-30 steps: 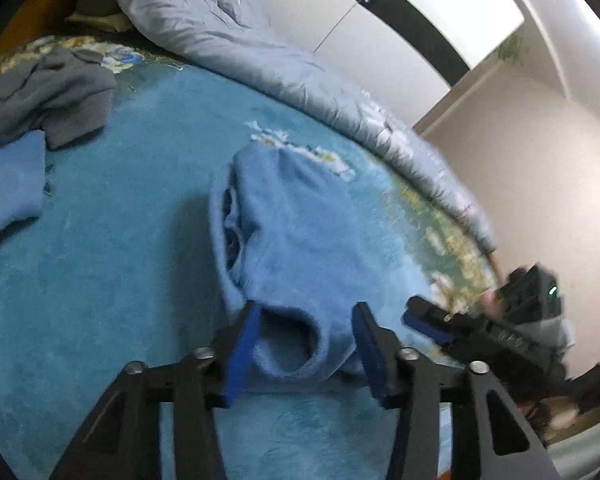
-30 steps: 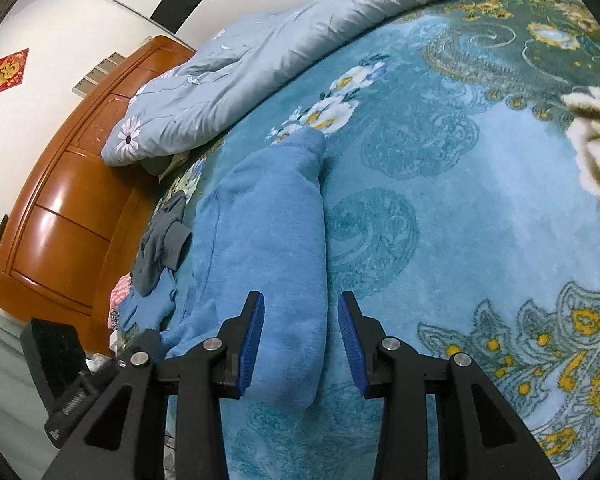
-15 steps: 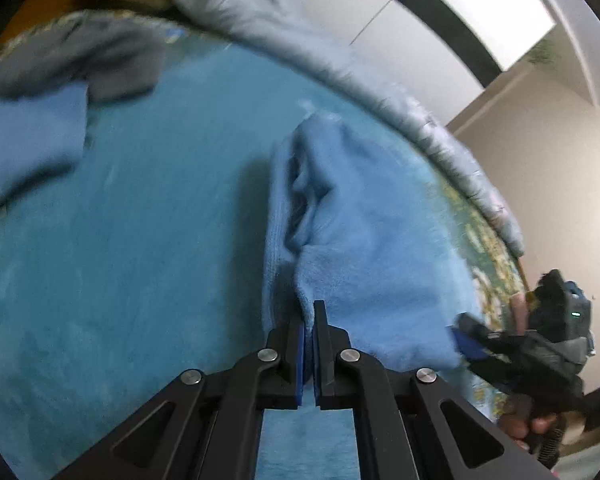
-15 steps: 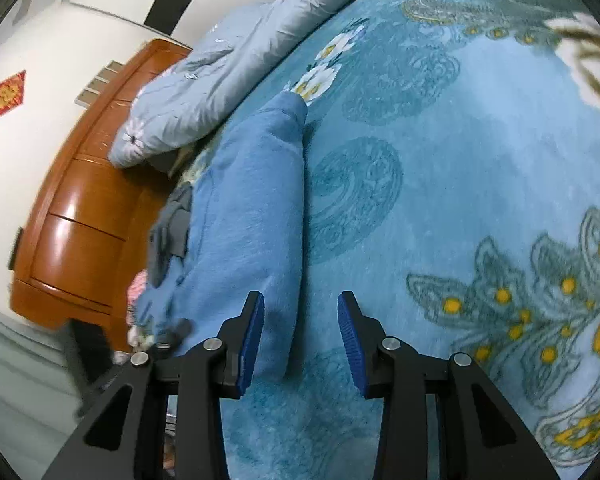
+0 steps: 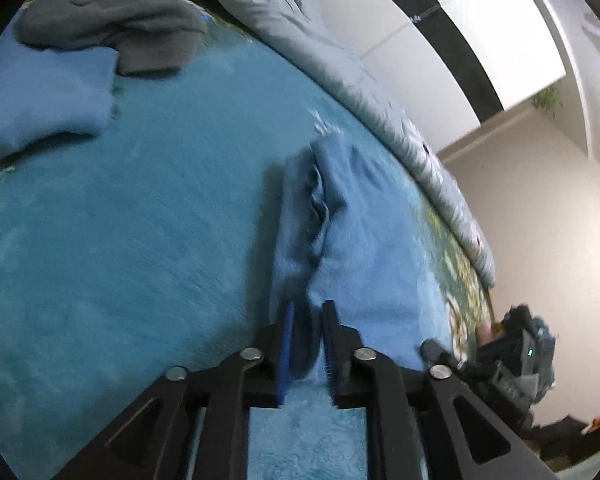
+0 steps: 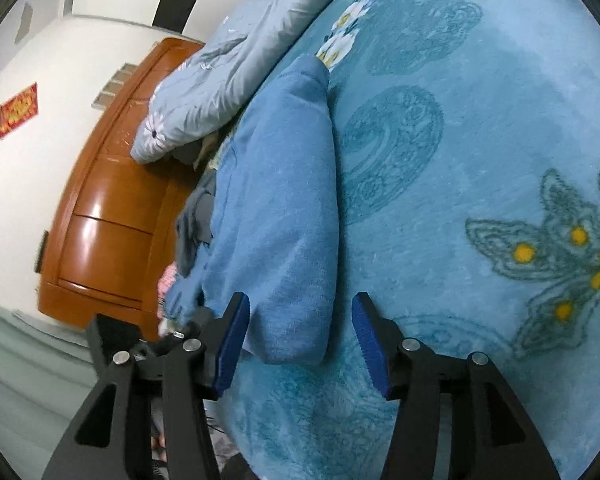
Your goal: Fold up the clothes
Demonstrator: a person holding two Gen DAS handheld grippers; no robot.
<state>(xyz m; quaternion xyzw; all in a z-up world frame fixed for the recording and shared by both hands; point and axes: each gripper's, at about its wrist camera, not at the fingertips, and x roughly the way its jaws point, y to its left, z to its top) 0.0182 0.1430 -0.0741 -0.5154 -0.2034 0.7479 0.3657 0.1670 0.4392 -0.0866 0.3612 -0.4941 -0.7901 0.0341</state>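
Note:
A light blue fleece garment [image 5: 352, 236] lies folded lengthwise on the teal bedspread [image 5: 140, 220]. My left gripper [image 5: 306, 344] is shut on the near left corner of the blue garment, with a fold of cloth between its blue pads. In the right wrist view the same garment [image 6: 284, 208] stretches away from me. My right gripper [image 6: 300, 340] is open, its fingers either side of the garment's near right end, not gripping it. The right gripper also shows at the right edge of the left wrist view [image 5: 440, 350].
A grey garment [image 5: 112, 28] and another blue one [image 5: 40, 96] lie at the far left. A grey-blue floral duvet [image 5: 340, 64] is bunched along the far side. A wooden headboard [image 6: 112, 216] stands left of the bed. The bedspread [image 6: 480, 160] runs out to the right.
My left gripper closed on the garment's near corner and now holds a thicker fold of it. My right gripper has moved in over the garment's near end, still open.

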